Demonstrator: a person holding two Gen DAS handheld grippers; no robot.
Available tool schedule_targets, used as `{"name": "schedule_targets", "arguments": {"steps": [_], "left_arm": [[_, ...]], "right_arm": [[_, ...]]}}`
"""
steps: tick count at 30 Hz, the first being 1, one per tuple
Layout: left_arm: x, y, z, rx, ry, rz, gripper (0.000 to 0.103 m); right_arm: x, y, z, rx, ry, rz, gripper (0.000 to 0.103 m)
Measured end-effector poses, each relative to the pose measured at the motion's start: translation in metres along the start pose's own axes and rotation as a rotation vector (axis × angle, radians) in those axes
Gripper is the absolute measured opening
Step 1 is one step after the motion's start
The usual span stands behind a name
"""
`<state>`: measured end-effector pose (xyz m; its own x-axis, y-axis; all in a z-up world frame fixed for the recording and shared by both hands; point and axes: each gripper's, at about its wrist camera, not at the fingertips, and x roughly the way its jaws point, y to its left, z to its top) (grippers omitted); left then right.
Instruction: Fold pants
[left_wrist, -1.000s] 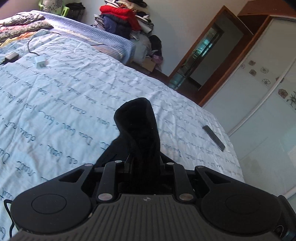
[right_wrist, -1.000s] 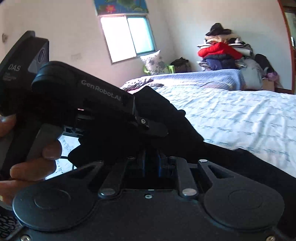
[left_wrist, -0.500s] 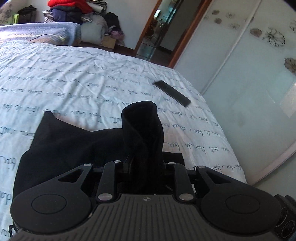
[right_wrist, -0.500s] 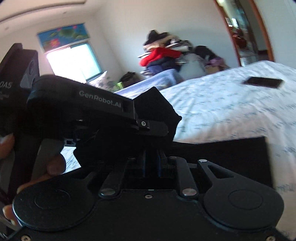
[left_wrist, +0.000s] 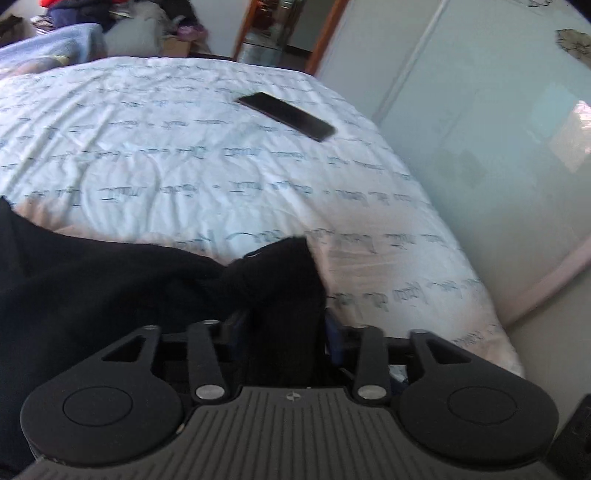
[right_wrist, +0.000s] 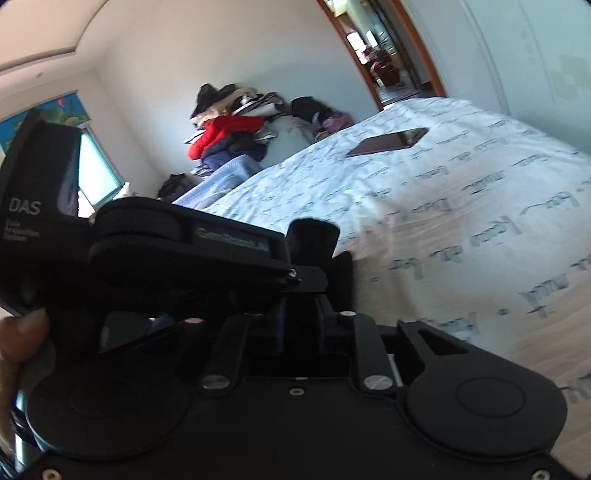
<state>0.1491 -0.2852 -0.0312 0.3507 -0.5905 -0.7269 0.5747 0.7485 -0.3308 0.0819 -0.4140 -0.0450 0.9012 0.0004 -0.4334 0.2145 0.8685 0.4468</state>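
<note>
Both left claw (left_wrist: 284, 295) and right claw (right_wrist: 303, 295) just loosened, spread, bunched black pants (left_wrist: 92, 280) slack between.

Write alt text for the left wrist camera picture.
The left gripper, jaws just opened partway, has a fold of the black fabric pants between its fingers, the rest spread on a white bedsheet printed with script. A flat black phone lies farther up the bed.
</note>
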Motion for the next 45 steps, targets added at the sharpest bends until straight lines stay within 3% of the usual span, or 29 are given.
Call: {"name": "schedule_targets", "arguments": {"steps": [2,3,4,5,6,7,11,13,15,16,17,18,22,24,25,26,28,30,32,36,40,43,45], "left_arm": [[-0.017,0.011,0.002,-0.054,-0.049,-0.084,0.052],[-0.030,0.017,0.004,-0.074,-0.086,-0.108,0.057],[-0.042,0.024,0.007,-0.076,-0.122,-0.109,0.061],[-0.052,0.031,0.009,-0.068,-0.151,-0.082,0.073],[-0.061,0.039,0.013,-0.058,-0.176,-0.016,0.082],[-0.068,0.047,0.014,-0.045,-0.189,0.059,0.085],[-0.076,0.076,0.002,0.089,-0.151,0.336,0.085],[-0.079,0.088,-0.012,0.148,-0.140,0.428,0.085],[-0.080,0.096,-0.025,0.189,-0.133,0.461,0.085],[-0.080,0.099,-0.030,0.195,-0.125,0.465,0.085],[-0.079,0.102,-0.033,0.190,-0.118,0.464,0.085],[-0.080,0.105,-0.034,0.181,-0.113,0.457,0.085],[-0.088,0.119,-0.034,0.132,-0.122,0.403,0.086],[-0.086,0.128,-0.027,0.088,-0.105,0.388,0.086],[-0.085,0.132,-0.022,0.063,-0.096,0.373,0.085],[-0.084,0.135,-0.017,0.042,-0.095,0.353,0.086],[-0.084,0.140,-0.007,0.013,-0.112,0.323,0.087],[-0.078,0.142,0.002,0.011,-0.101,0.353,0.088],[-0.076,0.143,0.004,0.004,-0.088,0.372,0.087],[-0.086,0.129,-0.012,0.034,-0.109,0.303,0.089],[-0.085,0.103,-0.030,0.113,-0.134,0.320,0.089],[-0.075,0.088,-0.038,0.168,-0.110,0.320,0.089],[-0.070,0.083,-0.044,0.174,-0.101,0.300,0.089]], "right_arm": [[-0.016,-0.012,0.000,-0.022,-0.043,-0.111,0.042],[-0.022,-0.018,0.002,-0.014,-0.062,-0.146,0.042],[-0.027,-0.021,0.005,-0.003,-0.074,-0.155,0.042],[-0.036,-0.028,0.007,0.010,-0.086,-0.136,0.042],[-0.038,-0.028,0.012,0.018,-0.093,-0.100,0.042],[-0.038,-0.028,0.016,0.019,-0.094,-0.056,0.042],[-0.008,-0.019,0.037,0.013,-0.037,0.115,0.042],[0.018,-0.014,0.045,-0.008,0.016,0.130,0.047],[0.043,-0.010,0.047,-0.023,0.070,0.122,0.047],[0.056,-0.012,0.047,-0.009,0.102,0.145,0.045],[0.067,-0.014,0.045,0.021,0.140,0.155,0.025],[0.069,-0.015,0.041,0.030,0.161,0.150,0.013],[0.053,-0.021,0.040,0.005,0.100,0.038,0.006],[0.057,-0.027,0.037,0.035,0.135,0.035,0.008],[0.056,-0.026,0.035,0.029,0.135,0.009,0.014],[0.048,-0.023,0.035,0.013,0.113,-0.025,0.021],[0.023,-0.015,0.035,-0.028,0.060,-0.064,0.023],[-0.003,-0.006,0.031,-0.048,0.048,-0.037,0.026],[-0.023,0.004,0.020,-0.082,0.069,-0.025,0.048],[-0.048,0.020,-0.002,-0.149,0.109,-0.044,0.048],[-0.050,0.030,-0.012,-0.171,0.120,0.005,0.048],[-0.033,0.030,-0.019,-0.194,0.162,-0.059,0.048],[-0.028,0.026,-0.024,-0.168,0.160,-0.040,0.037]]}}
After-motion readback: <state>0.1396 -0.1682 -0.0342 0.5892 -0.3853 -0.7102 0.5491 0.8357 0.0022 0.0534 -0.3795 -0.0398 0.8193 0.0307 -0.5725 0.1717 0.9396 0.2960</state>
